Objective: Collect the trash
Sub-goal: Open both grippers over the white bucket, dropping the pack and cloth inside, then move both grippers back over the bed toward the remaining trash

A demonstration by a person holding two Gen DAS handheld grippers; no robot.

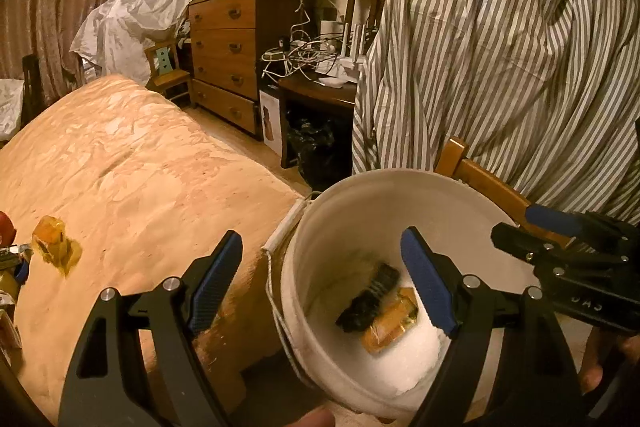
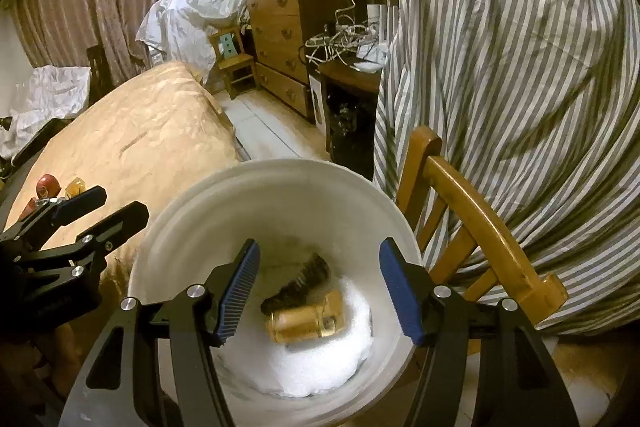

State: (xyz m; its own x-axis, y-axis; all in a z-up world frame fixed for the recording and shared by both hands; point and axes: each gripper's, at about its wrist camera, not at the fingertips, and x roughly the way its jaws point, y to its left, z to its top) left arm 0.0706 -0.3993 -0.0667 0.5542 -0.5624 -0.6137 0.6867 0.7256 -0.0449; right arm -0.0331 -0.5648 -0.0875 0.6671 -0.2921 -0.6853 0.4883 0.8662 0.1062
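Observation:
A white bucket (image 1: 360, 187) stands beside the bed, also seen from above in the right wrist view (image 2: 280, 166). Inside lie a dark crumpled wrapper (image 1: 372, 299) (image 2: 304, 283), a golden wrapper (image 1: 390, 331) (image 2: 308, 323) and white padding (image 2: 312, 367). My left gripper (image 1: 320, 239) is open, straddling the bucket's left rim, with nothing between its fingers. My right gripper (image 2: 320, 247) is open above the bucket's mouth, also holding nothing. A crumpled yellow wrapper (image 1: 54, 241) (image 2: 75, 187) and a red item (image 2: 47, 185) rest on the bed to the left.
The bed (image 1: 140, 167) with its orange cover fills the left. A wooden chair (image 2: 472, 211) draped with a striped cloth (image 1: 500, 47) stands right behind the bucket. A dresser (image 1: 228, 55) and a desk with tangled cables (image 1: 304, 55) stand at the back.

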